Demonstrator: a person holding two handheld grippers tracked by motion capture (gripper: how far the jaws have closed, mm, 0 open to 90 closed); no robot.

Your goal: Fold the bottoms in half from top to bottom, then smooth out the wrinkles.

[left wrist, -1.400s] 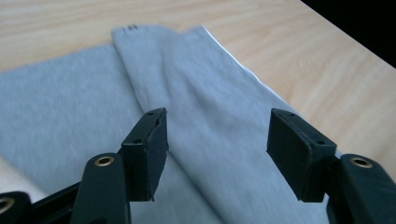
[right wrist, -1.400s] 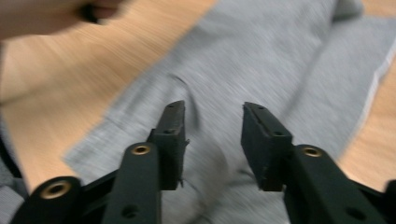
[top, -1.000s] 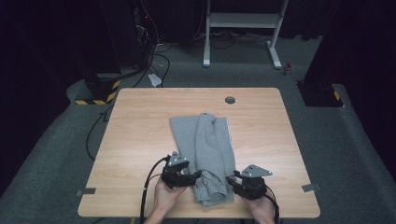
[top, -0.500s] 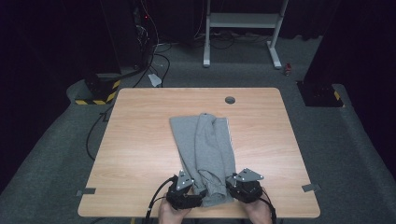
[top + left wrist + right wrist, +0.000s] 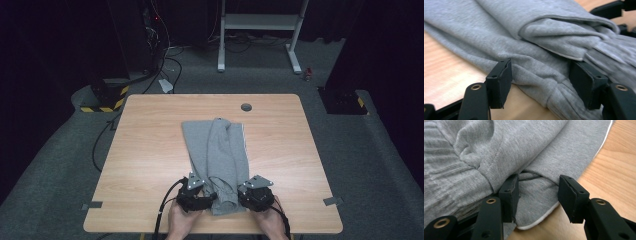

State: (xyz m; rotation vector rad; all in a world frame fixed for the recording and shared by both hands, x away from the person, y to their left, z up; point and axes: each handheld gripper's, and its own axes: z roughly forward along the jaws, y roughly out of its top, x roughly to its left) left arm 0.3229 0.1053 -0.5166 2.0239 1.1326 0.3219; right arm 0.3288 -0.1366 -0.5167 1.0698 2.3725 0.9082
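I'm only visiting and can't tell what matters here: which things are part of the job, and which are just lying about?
Part of the job:
- grey garment
- left tool, at its near edge
- right tool, at its near edge
- wooden table under it

Just lying about:
- white stand behind
- cables on the floor
- striped block

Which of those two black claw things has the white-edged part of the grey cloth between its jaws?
The right gripper: the white-trimmed hem of the grey garment lies between its open jaws. The left gripper straddles a plain grey fold.
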